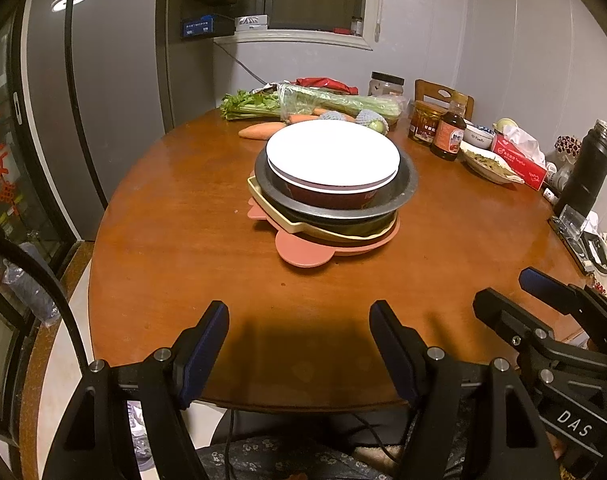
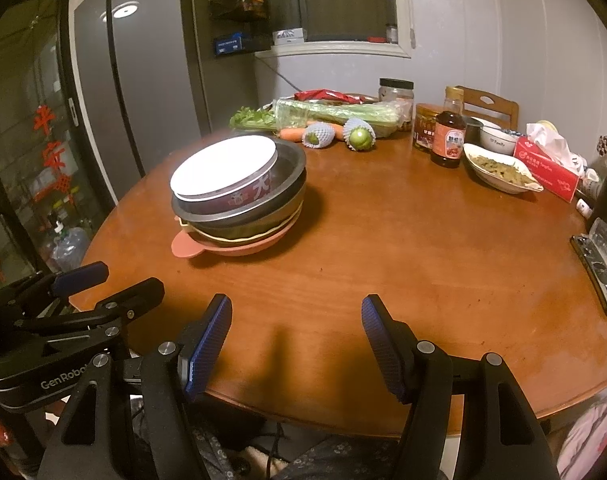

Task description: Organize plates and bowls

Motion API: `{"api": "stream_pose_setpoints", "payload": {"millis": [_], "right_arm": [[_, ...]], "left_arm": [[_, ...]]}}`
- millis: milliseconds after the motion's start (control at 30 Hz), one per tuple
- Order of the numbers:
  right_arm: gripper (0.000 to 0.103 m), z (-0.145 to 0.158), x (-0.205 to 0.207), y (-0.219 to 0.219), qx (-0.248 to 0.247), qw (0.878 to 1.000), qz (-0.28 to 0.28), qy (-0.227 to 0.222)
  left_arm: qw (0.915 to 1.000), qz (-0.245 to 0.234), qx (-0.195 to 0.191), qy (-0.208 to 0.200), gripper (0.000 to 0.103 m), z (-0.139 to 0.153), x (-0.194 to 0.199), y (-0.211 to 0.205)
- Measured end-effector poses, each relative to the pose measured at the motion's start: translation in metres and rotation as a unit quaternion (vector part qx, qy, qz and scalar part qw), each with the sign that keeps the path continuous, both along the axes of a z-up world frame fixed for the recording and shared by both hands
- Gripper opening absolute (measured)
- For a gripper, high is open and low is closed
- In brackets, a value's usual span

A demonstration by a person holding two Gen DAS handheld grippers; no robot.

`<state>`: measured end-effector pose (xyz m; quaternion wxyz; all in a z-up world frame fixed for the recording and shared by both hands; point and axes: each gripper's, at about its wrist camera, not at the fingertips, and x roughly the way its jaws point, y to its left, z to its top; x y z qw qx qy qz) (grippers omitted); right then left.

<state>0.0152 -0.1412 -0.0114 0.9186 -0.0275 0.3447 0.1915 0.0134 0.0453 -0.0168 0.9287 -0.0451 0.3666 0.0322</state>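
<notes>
A stack of dishes stands on the round wooden table point(image 1: 175, 240). A white plate point(image 1: 332, 153) lies on top of a dark red bowl point(image 1: 327, 195), inside a metal basin point(image 1: 403, 192), on a cream dish point(image 1: 303, 229) and a pink plate point(image 1: 303, 250). In the right wrist view the stack shows at left, with the white plate point(image 2: 223, 166) on top. My left gripper point(image 1: 299, 320) is open and empty over the near table edge. My right gripper point(image 2: 295, 316) is open and empty too, beside the left one point(image 2: 107, 280).
Celery point(image 1: 335, 100), carrots point(image 1: 259, 131), jars, a sauce bottle point(image 1: 447, 130), a dish of food point(image 1: 487, 164), a red tissue box point(image 1: 519, 156) and a black flask point(image 1: 587, 168) line the far and right sides. A grey fridge point(image 1: 103, 92) stands at left.
</notes>
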Motion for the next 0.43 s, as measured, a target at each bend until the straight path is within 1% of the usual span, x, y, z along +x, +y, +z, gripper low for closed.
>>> {"api": "stream_pose_setpoints", "payload": {"millis": [300,433], "right_arm": [[0.069,-0.001,-0.001,-0.001,0.001,1.0,-0.001,0.003],[0.069,-0.001,0.002,-0.004,0.002,1.0,-0.004,0.003]], "left_arm": [[1.0,-0.001,-0.001,0.001,0.072,-0.001,0.0,0.001],[0.9998,0.001,-0.022,0.002,0.072,0.002,0.008,0.011]]}}
